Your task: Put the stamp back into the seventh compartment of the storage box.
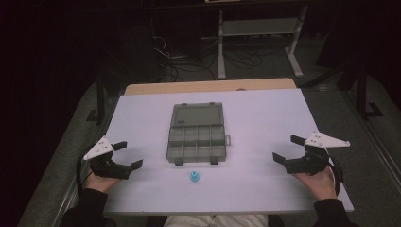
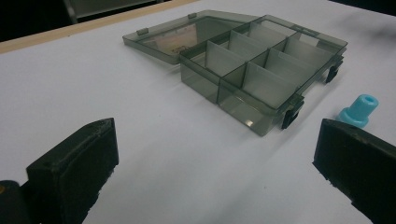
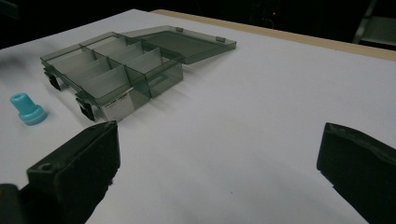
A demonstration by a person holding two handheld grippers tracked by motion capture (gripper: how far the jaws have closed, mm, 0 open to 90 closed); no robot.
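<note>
A small blue piece [image 1: 194, 177] is seen upright on the white table [image 1: 265, 118], just before the open compartment box [image 1: 196, 140]; the left gripper [image 1: 124, 155] and right gripper [image 1: 285, 149] are held wide apart, empty, nothing lying between them and it

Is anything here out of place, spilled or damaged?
Nothing looks damaged or spilled. The compartment box lies open and square on the table, its compartments empty. The small blue part stands upright outside it, just before its front edge.
</note>
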